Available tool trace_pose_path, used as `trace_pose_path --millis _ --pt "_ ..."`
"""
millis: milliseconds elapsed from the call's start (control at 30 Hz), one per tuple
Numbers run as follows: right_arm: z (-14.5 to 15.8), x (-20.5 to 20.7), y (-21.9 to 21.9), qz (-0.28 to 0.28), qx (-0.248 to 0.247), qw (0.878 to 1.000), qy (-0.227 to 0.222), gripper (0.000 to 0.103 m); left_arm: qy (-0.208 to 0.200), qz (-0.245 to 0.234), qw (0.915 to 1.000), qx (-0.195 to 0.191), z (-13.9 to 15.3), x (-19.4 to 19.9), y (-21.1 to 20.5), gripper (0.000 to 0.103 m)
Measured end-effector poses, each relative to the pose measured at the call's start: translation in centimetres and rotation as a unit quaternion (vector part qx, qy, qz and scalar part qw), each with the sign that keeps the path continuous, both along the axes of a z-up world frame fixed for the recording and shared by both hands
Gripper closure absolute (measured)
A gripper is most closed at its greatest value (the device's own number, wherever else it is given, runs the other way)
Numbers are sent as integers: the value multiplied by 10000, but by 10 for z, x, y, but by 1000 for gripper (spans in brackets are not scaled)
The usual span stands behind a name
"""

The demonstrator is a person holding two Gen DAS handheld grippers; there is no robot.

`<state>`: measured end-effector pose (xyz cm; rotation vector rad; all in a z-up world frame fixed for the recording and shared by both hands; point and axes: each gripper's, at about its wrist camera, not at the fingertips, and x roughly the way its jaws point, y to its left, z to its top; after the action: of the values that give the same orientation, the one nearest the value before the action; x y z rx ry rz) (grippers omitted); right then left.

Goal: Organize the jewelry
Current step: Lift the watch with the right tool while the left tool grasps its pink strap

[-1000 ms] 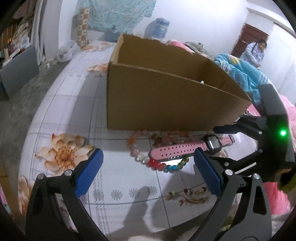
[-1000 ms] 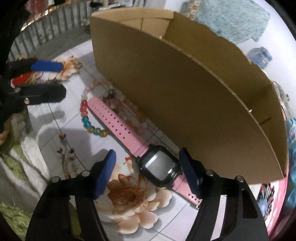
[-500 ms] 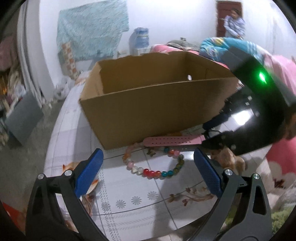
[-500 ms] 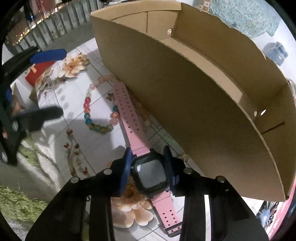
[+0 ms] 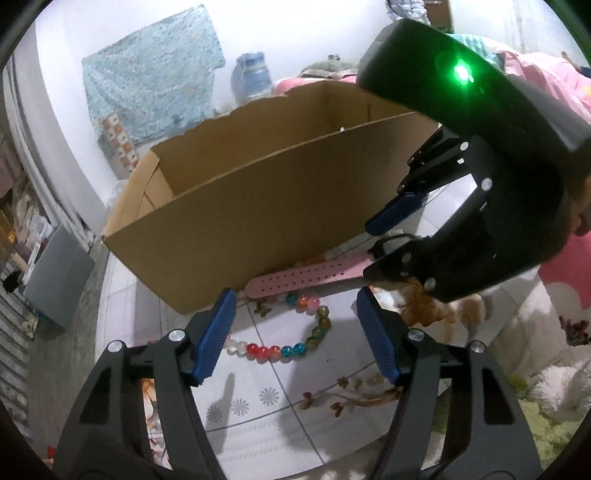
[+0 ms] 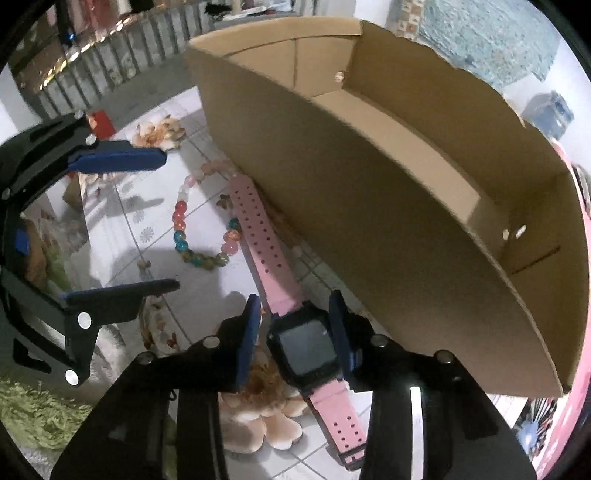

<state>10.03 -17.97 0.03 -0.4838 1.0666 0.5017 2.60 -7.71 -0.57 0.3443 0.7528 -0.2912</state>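
A pink-strapped watch (image 6: pixel 306 347) with a black face lies beside the cardboard box (image 6: pixel 369 221). My right gripper (image 6: pixel 294 299) straddles the face; its jaws are opening, the right pad is against the case and a gap shows at the left pad. In the left wrist view the strap (image 5: pixel 306 275) sticks out from the right gripper (image 5: pixel 369 251). A coloured bead bracelet (image 5: pixel 273 349) rests on the table in front of the box (image 5: pixel 277 206). My left gripper (image 5: pixel 295 299) hovers over the bracelet, jaws closing, pads clear of the beads. From the right wrist, the left gripper (image 6: pixel 166 221) is beside the bracelet (image 6: pixel 181 218).
The table (image 5: pixel 258 402) has a white floral tile-pattern cover. A green shaggy rug (image 5: pixel 535 406) lies at its near edge. Behind the box are a water jug (image 5: pixel 251 77) and a person (image 5: pixel 406 7) far off. A grey panel (image 5: pixel 55 273) leans at the left.
My left gripper rolled, swung in over the bracelet and its jaws narrowed. My right gripper closed on the watch face, rose a little, then widened again.
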Motion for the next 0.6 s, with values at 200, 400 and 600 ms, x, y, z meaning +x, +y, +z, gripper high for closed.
trace_pose_path --millis 200,400,600 --pt "-10 -1 16 33 -38 9998 216 75 18 43 9999 -142 -4 -5 7 43" --pt "6 1 16 -74 251 9987 435 81 -52 -65 9999 -119 -5 -6 9 49" --pt "12 -5 8 68 576 9969 538 82 -432 -370 9980 286 0 -17 -5 49"
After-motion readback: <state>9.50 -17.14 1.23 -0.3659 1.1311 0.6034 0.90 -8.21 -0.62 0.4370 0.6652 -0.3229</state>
